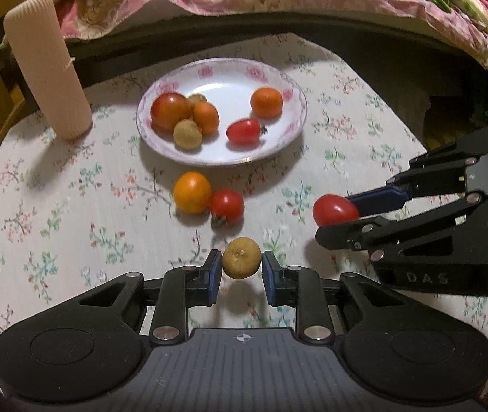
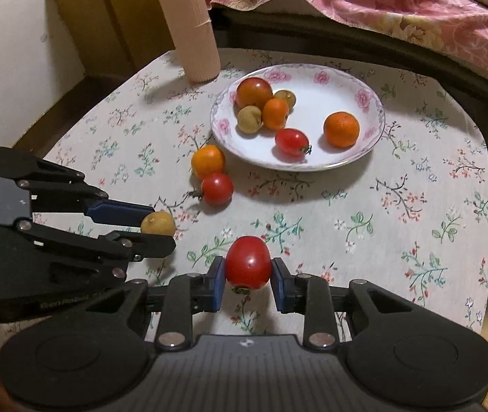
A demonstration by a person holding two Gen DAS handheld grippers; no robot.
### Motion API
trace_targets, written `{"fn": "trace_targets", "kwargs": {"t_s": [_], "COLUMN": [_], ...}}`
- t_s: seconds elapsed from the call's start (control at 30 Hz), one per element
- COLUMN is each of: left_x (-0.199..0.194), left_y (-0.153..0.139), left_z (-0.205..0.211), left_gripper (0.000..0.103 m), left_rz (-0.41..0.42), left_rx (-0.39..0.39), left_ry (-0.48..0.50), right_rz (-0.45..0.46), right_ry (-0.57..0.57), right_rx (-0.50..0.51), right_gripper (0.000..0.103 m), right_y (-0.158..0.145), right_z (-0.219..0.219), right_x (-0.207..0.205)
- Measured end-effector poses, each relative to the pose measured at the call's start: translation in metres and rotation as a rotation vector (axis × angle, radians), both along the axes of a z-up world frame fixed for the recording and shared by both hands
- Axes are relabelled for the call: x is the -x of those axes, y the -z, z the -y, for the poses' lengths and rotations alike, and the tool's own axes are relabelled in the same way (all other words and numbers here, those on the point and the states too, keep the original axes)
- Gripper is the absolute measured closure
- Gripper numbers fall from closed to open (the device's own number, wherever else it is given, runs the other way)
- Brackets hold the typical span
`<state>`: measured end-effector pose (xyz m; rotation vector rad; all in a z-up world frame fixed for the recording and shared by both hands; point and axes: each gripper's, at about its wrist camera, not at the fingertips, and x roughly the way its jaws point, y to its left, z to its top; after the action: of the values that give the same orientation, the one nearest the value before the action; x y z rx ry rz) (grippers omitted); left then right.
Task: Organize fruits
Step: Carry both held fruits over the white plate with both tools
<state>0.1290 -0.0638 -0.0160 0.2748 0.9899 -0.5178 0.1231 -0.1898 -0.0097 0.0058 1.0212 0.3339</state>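
Red tomato [image 2: 247, 262] pinched across its middle by the right gripper [image 2: 248, 276] looks soft, bruisable; the left gripper [image 1: 241, 267] pinches a firmer brown fruit [image 1: 241, 257]

Lighting: dim, warm, from overhead; soft shadows beneath plate [image 1: 292, 130] and fruit. Glare: faint on tomato [image 2: 247, 262]. Optics: strong fisheye bending, dark vignetted corners, slight softness throughout.

Glossy plate [image 1: 292, 130], perhaps ceramic — matt floral tablecloth [image 1: 72, 206]; ribbed matt cylinder [image 1: 46, 65].
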Motion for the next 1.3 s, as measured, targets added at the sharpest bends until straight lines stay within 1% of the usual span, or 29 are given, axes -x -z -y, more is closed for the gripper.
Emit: {"fn": "trace_targets", "kwargs": {"t_s": [0.3, 0.6, 0.73, 0.9, 1.0, 1.3], "left_x": [-0.020, -0.048, -0.064, -0.078, -0.082, -0.091], "left_y": [-0.015, -0.018, -0.015, -0.005, -0.001, 0.007], "left_z": [0.012, 0.020, 0.027, 0.031, 0.032, 0.031], "left_gripper": [0.070, 0.072, 0.072, 0.072, 0.072, 0.072], "left_rz": [0.045, 0.073, 0.084, 0.069, 0.065, 0.049], "left_rx": [0.028, 0.034, 0.024, 0.023, 0.015, 0.006], "left_ry": [-0.010, -0.039, -0.039, -0.046, -0.056, -0.084], "right_rz": [0.045, 0.062, 0.072, 0.069, 0.092, 0.108], "right_ry": [0.044, 0.108, 0.137, 0.158, 0.149, 0.130], "right_rx": [-0.026, -0.043, -0.051, -0.038, -0.014, 0.003], "right_gripper": [0.072, 0.072, 0.072, 0.072, 0.072, 0.072], "right_y": [-0.014, -0.018, -0.016, -0.007, -0.005, 0.002], "right_z": [0.010, 0.021, 0.026, 0.032, 0.032, 0.030], "right_x": [-0.018, -0.043, -0.057, -0.072, -0.077, -0.089]}}
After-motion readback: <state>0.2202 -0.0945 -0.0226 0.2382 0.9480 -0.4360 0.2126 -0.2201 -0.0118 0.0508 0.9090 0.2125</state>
